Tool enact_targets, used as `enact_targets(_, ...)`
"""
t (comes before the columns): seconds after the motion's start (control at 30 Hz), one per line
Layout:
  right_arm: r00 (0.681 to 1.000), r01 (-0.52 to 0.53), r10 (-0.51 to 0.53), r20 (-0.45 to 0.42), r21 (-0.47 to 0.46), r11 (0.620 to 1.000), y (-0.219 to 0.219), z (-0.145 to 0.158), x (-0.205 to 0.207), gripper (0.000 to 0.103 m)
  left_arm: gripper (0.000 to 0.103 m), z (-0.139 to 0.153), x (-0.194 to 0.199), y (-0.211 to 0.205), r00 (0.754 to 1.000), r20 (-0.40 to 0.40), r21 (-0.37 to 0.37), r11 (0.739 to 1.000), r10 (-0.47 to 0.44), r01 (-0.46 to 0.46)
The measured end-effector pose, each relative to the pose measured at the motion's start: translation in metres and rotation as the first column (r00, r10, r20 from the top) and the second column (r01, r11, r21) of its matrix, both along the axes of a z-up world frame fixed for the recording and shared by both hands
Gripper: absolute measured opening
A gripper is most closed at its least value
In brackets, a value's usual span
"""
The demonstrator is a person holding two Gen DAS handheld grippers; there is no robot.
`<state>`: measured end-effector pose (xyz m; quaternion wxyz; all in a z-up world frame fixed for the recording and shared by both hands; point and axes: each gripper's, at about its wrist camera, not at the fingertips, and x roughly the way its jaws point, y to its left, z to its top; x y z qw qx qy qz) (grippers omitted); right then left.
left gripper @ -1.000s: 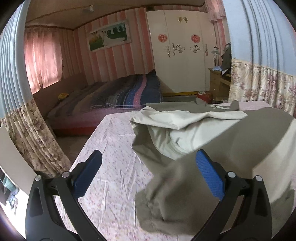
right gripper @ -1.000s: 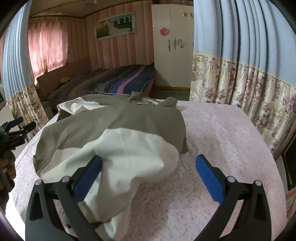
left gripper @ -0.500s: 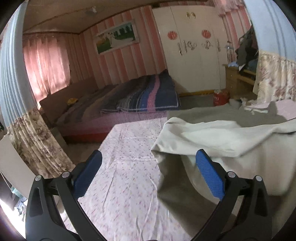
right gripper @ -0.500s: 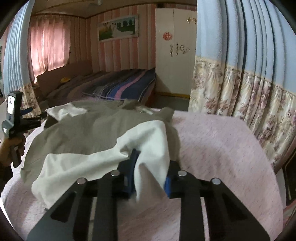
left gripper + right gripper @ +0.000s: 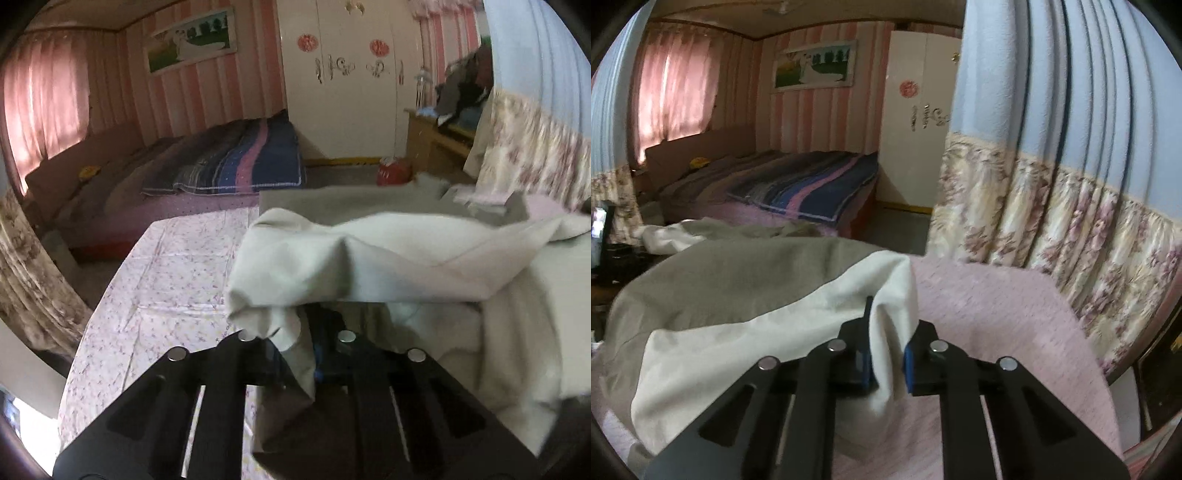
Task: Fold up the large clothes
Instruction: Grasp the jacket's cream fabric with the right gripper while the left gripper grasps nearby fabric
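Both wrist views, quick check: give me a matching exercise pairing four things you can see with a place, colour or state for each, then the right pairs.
Things:
1. left gripper
2. right gripper
3. striped blanket
4. wardrobe

Descriptions:
A. white, with red round stickers
B. shut on the garment's cream edge, over the pink cloth
C. lying on the bed in the background
D. shut on a hanging cream fold, over the floral sheet

Pairs: 1-D, 2-B, 3-C, 4-A
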<state>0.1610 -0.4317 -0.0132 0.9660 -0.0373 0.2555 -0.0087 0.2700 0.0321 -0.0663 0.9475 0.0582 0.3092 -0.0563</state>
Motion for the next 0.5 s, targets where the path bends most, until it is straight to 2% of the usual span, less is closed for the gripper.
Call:
enact_targets(0.13,0.998,0.059,-0.058,0.023,-0.054,0.997,-0.026,0.009,0.021,0.007,0.008,0.024,-0.029,-0.003,0.999,0.021,0.001,0.999,-0.034,0.034)
enact_targets(0.23,0.992,0.118,-0.114,0.045,-0.085,0.989,-0.053,0.021,0.039,0.003,0.007,0.050,-0.050,0.001,0.999,0.038,-0.062,0.997,-0.034,0.036)
enact_targets(0.27,0.990,0.139,-0.135,0.052,-0.086,0.987,-0.066,0.027,0.045,0.000,0.006,0.062,-0.058,0.002,0.998,0.056,-0.066,0.997,-0.028,0.032)
enact_targets(0.37,0.976,0.212,-0.203,0.079,-0.115,0.971,-0.095,0.042,0.059,0.000,0.007,0.087,-0.070,0.002,0.995,0.090,-0.091,0.995,-0.035,0.043)
enact_targets(0.43,0.973,0.230,-0.225,0.054,-0.099,0.968,-0.118,0.051,0.069,0.000,0.007,0.094,-0.073,-0.001,0.994,0.106,-0.068,0.997,-0.031,0.039)
enact_targets(0.5,0.974,0.224,-0.222,0.034,-0.061,0.973,-0.132,0.054,0.071,0.003,0.007,0.086,-0.068,-0.001,0.997,0.070,-0.057,0.998,-0.020,0.024)
